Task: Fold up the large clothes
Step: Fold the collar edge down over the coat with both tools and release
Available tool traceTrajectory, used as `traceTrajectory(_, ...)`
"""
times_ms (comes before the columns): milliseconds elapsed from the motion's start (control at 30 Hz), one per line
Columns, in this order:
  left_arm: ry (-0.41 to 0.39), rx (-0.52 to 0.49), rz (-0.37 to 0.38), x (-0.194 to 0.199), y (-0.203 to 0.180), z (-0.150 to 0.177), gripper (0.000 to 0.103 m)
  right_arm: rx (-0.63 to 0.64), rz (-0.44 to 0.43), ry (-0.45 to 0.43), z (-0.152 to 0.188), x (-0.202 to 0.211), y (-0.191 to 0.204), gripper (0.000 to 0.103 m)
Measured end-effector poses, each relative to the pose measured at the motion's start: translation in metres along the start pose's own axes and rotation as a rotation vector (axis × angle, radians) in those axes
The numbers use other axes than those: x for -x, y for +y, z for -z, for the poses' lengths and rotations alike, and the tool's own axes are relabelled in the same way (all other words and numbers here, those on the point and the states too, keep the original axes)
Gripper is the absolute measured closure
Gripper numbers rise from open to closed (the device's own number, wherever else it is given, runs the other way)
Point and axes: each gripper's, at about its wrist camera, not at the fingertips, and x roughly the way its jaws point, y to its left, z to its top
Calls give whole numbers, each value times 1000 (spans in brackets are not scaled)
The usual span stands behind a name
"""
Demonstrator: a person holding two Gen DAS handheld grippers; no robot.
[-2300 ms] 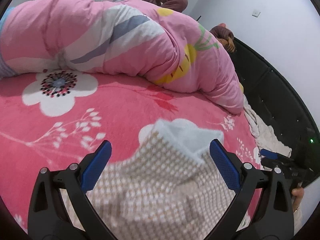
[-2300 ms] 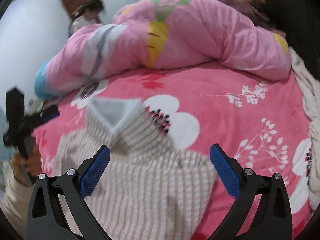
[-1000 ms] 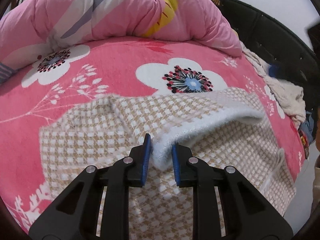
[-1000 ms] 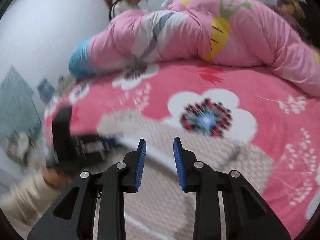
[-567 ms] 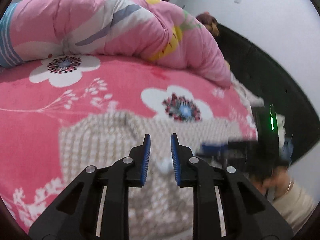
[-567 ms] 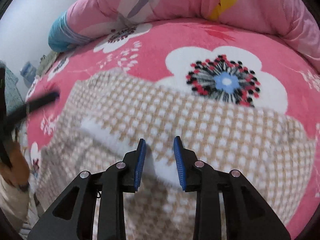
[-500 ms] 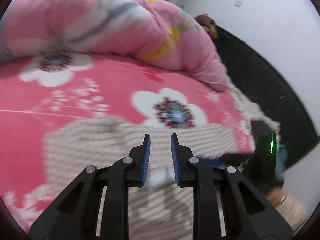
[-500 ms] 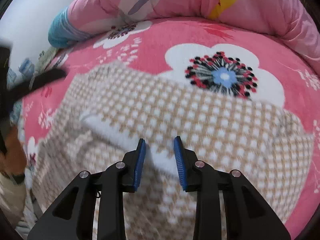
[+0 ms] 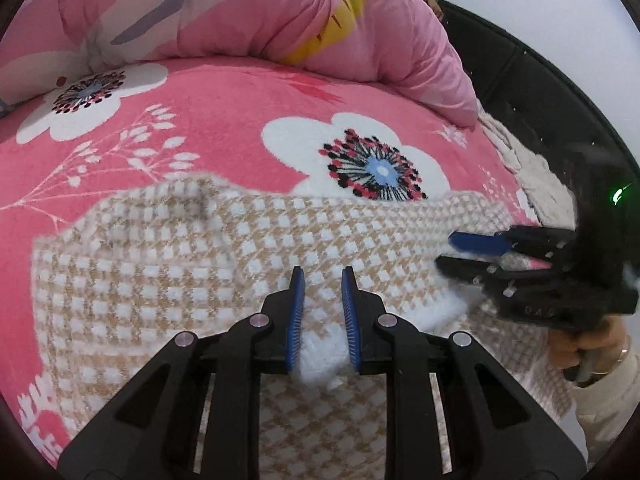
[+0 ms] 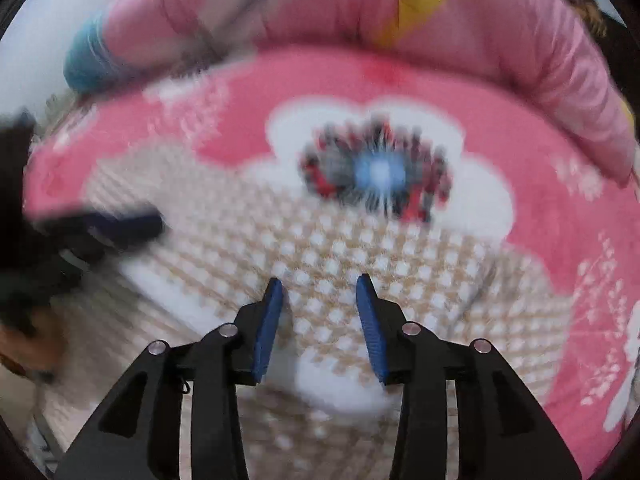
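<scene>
Since a second ago, the right gripper (image 10: 319, 316) has been brought down close over the checked garment (image 10: 340, 264), and its jaws, then nearly together, are seen opening, with the fabric's white fleecy edge lying between them but not pressed by the pads

Left wrist view: the left gripper (image 9: 322, 312) is held narrow, its blue pads closed on a tuft of the white fleece lining (image 9: 320, 354) at the garment's folded edge. The beige-and-white checked garment (image 9: 168, 280) is spread flat on the bed's pink flowered blanket (image 9: 208, 120), its far edge reaching a white flower with a blue centre (image 9: 378, 170). A rolled pink duvet (image 9: 280, 4) lies along the far side of the bed, and a dark headboard (image 9: 532, 96) curves at the right. The right gripper (image 9: 460, 252) is seen at the right edge, blurred, its tips over the garment's corner, held by a hand (image 9: 584, 344) in a cream sleeve

Right wrist view: everything is smeared by motion. The garment fills the lower half, lying on the blanket just below the blue-centred flower (image 10: 380, 170). The left gripper (image 10: 152, 222) shows as a dark blur at the left, over the garment's white edge; its state cannot be told from this view. The duvet (image 10: 440, 24) runs across the top
</scene>
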Motion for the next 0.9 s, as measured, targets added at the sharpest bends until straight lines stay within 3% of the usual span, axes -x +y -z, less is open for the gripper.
traceTrajectory(100, -13, -13, 8, 1, 1, 2, 84, -24, -14, 17, 16, 16, -9, 65)
traceTrajectory(200, -17, -7, 14, 2, 3, 2, 84, -28, 35, 59, 17, 40, -8, 63)
traceTrajectory(300, -24, 1, 15, 3, 4, 3, 84, -25, 21, -10, 0, 58, 0, 60)
traceTrajectory(333, -25, 4, 13, 3, 4, 3, 84, -21, 14, -42, -9, 63, 5, 49)
traceTrajectory(367, -26, 6, 8, 4, 3, 3, 84, -16, 24, -68, -17, 64, 10, 47)
traceTrajectory(433, -24, 2, -7, 5, 1, 3, 84, -7, 15, -77, -28, 52, 19, 42)
traceTrajectory(567, -24, 5, -9, 3, 2, 2, 84, -9, 71, 54, -11, -9, 20, 37)
traceTrajectory(633, -18, 5, -9, 1, 1, 2, 85, -12, 47, -4, 7, -4, 17, 37)
traceTrajectory(700, -26, -7, -12, 7, 0, 2, 85, 13, 68, 1, 21, 10, 20, 37)
traceTrajectory(800, -81, -70, -108, 29, -9, -3, 85, 64, 111, 30, 30, 23, 25, 37)
traceTrajectory(867, -144, -114, -129, 47, -18, -12, 85, 70, 136, 29, 28, 34, 26, 37)
traceTrajectory(900, -161, -122, -122, 53, -21, -18, 84, 54, 107, -2, 22, 41, 25, 37)
